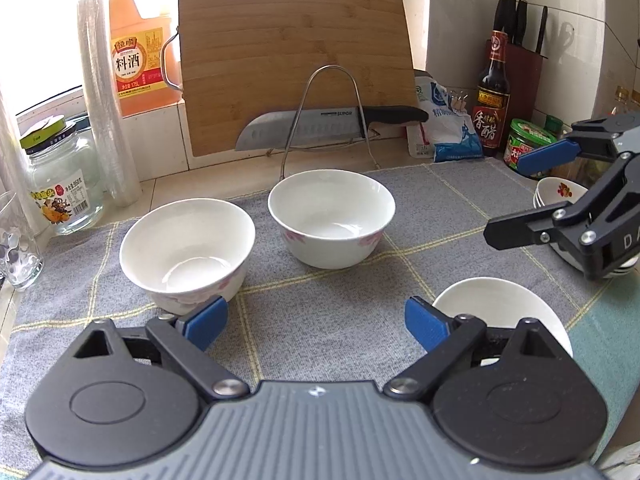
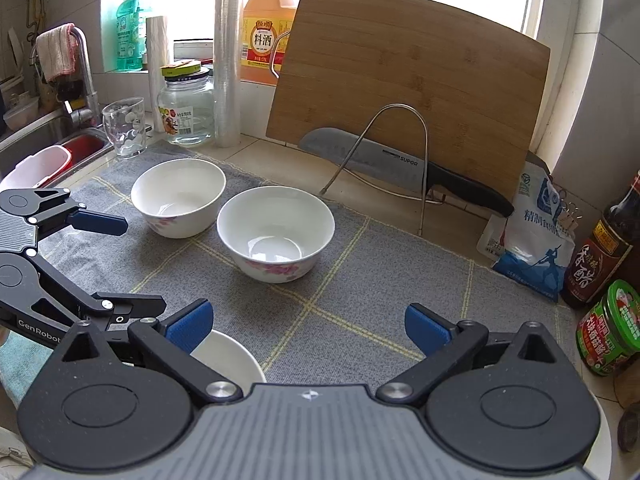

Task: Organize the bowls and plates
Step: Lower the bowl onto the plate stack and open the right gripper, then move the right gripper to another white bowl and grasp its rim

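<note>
Two white bowls with pink flower prints stand on the grey checked mat [image 1: 340,312]: one at the left [image 1: 187,252] and one further back in the middle [image 1: 331,218]. They also show in the right wrist view, the left bowl [image 2: 178,196] and the middle bowl [image 2: 276,234]. A third white bowl [image 1: 500,308] sits near the front right, partly under the grippers; it also shows in the right wrist view [image 2: 228,356]. A small stack of bowls with a red print [image 1: 558,196] stands at the right. My left gripper [image 1: 316,326] is open and empty above the mat. My right gripper [image 2: 308,326] is open and empty.
A bamboo cutting board [image 1: 296,60] leans at the back with a knife [image 1: 332,122] on a wire rack. A glass jar [image 1: 64,184], a drinking glass [image 1: 16,248], plastic cup sleeve [image 1: 104,96], cooking wine jug [image 1: 138,44], salt bag [image 1: 452,124], vinegar bottle [image 1: 494,92] and green-lidded jar [image 1: 528,142] ring the mat. The sink [image 2: 48,148] lies left.
</note>
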Demonstrator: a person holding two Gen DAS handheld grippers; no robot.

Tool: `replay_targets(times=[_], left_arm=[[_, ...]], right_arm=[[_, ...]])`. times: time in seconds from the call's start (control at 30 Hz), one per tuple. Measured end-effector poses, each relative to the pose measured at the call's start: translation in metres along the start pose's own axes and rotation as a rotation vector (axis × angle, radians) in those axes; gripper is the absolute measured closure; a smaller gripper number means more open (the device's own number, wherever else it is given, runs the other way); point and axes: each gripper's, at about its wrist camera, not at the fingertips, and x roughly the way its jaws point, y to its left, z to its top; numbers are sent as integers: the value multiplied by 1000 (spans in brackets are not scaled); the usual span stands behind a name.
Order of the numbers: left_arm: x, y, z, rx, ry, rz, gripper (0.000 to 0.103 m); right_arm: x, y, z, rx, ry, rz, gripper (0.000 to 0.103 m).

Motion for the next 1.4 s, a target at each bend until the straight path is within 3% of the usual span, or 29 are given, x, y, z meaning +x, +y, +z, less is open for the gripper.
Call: replay_targets(times=[0.93,1.4], left_arm=[[69,-8,29,7,-14,-66,10],[79,-8,33,-3,-20,-38,16]], right_arm=[[88,-16,53,-75,82,186,1],[131,-19,67,-85,132,267,17]])
